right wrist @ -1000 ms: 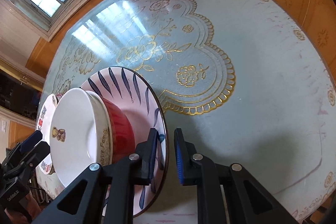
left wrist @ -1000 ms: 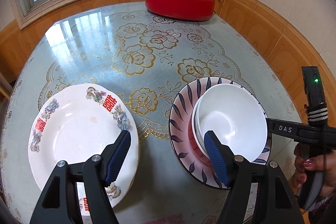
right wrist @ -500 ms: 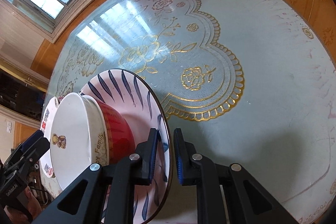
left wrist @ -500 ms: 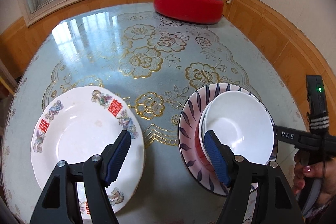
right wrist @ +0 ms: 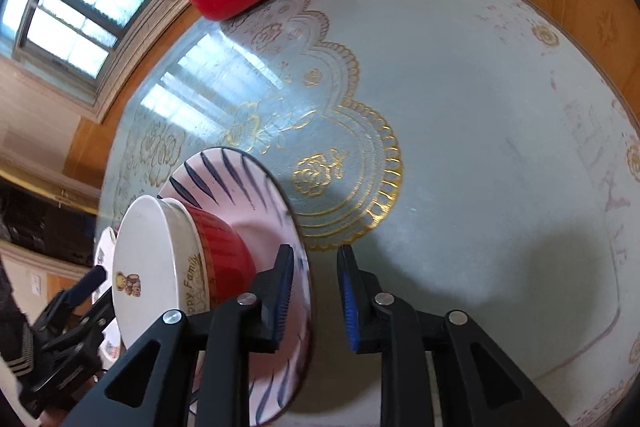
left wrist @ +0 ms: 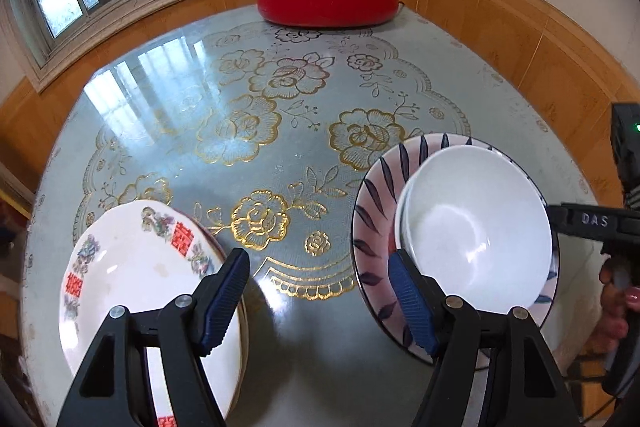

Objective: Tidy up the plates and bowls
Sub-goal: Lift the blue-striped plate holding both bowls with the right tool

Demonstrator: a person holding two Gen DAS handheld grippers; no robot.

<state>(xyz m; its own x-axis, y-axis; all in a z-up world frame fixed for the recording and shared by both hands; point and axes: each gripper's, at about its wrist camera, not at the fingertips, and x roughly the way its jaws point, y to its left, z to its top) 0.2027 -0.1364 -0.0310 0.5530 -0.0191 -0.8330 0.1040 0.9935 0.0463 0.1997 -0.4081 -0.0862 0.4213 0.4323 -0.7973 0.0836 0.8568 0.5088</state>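
Right gripper (right wrist: 312,297), jaws just parting around the pink blue-striped plate (right wrist: 248,195); two bowls (left wrist: 476,231) nested upright inside; left gripper (left wrist: 320,301) wide, empty

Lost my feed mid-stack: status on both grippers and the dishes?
Right gripper jaws just opening, striped pink plate rim between them. Left gripper open, empty. White bowl nested in red bowl on that plate. Nothing in the way.

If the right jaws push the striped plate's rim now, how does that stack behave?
Striped plate looks glazed and rigid on the glossy table: probably slides rather than flexes. Nested bowls sit loose and off-centre: may shift or clink. Likely ceramic, so heavy for its size and chip-prone.
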